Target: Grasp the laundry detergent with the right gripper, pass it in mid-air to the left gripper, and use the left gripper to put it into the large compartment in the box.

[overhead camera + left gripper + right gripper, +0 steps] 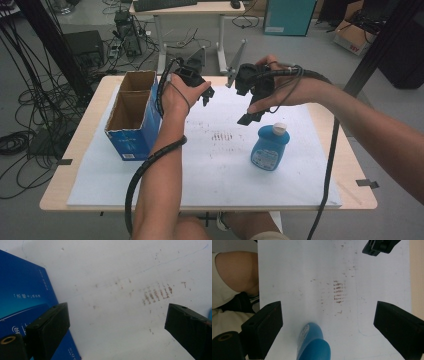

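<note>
A blue bottle [270, 146] with a white cap lies on the white sheet [210, 165], right of centre. A blue cardboard box [132, 114], open at the top, stands at the sheet's left edge. My left gripper [206, 95] is held above the sheet just right of the box, jaws wide apart and nothing between them; its own view looks down on the box's blue side [22, 302]. My right gripper [249, 114] hovers open above and left of the bottle. In its view the bottle [312, 343] sits low between the jaws.
Brown smudge marks [222, 136] stain the middle of the sheet. The wooden table [90, 125] shows around the sheet's edges. Cables trail from both grippers toward the near edge. Another desk, cables and boxes stand on the floor beyond.
</note>
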`<state>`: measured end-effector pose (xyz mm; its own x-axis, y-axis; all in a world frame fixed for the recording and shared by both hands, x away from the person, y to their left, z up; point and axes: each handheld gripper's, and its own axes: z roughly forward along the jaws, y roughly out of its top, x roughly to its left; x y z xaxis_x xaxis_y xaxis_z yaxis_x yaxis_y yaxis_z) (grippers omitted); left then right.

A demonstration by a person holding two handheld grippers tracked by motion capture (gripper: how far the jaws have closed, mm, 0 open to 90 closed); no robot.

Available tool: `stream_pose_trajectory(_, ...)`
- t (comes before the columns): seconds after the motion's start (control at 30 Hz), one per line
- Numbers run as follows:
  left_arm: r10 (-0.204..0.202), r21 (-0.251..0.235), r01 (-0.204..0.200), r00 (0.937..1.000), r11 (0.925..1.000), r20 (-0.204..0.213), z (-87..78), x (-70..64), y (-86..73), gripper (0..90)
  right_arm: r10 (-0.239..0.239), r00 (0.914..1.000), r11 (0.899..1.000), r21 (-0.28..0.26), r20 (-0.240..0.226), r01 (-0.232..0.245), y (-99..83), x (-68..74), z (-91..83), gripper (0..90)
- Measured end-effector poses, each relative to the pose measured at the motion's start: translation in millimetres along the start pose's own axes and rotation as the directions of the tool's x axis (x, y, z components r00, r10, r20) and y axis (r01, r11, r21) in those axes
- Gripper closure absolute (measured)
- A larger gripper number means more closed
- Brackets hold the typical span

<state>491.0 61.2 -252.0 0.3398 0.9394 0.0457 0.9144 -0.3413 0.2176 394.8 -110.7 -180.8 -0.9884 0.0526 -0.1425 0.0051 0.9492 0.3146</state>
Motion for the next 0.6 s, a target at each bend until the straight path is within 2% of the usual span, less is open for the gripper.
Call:
stream_pose_trajectory(0.33, 0.011, -0.006, -0.011, 0.9999, 0.9999, 0.005, -1.1, -1.1, -0.6, 6.0, 0.008, 1.0, 1.0, -0.001, 0.002, -0.008, -7.4, 0.4, -3.3, 8.4)
stream_pose_trajectory(0.57, 0.011, -0.003, -0.011, 0.9999, 0.9999, 0.001, -1.2, -0.9, -1.8, 6.0, 0.038, 0.9993, 0.999, 0.004, 0.008, -0.038, -31.0, 1.7, -9.2, 8.3)
stream_pose_trajectory(0.6, 0.012, -0.007, -0.012, 0.9999, 0.9999, -0.003, -2.0, -0.6, -1.7, 6.0, 0.051, 0.9986, 0.999, 0.004, 0.013, -0.051, -39.9, 1.7, -12.4, 8.3)
